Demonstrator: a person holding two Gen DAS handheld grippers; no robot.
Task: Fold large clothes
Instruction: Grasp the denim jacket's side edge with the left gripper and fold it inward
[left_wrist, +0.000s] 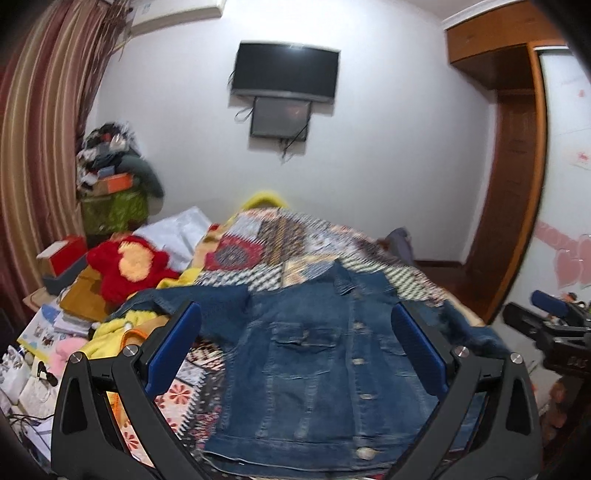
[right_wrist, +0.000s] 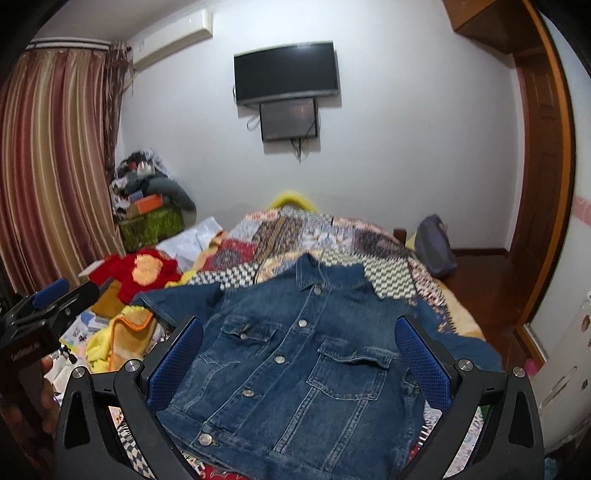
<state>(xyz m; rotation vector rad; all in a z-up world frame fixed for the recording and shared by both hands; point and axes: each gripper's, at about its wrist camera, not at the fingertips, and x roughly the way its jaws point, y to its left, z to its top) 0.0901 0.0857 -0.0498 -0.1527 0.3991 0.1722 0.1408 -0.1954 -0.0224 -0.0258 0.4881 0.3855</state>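
Denim jacket (right_wrist: 295, 365) lies front-up on the quilt (right_wrist: 332, 236), collar pointing away; both grippers' jaws stand apart.

You are holding your right gripper (right_wrist: 299, 354) wide open above the buttoned blue denim jacket (right_wrist: 295, 373) lying on the patchwork bedspread (right_wrist: 325, 236).

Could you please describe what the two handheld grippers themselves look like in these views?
Both the left gripper and the right gripper have matte black, angular frames with triangular cut-outs and silver round bolts at the joints. Their fingers carry blue textured pads. No cables or sleeves are visible.
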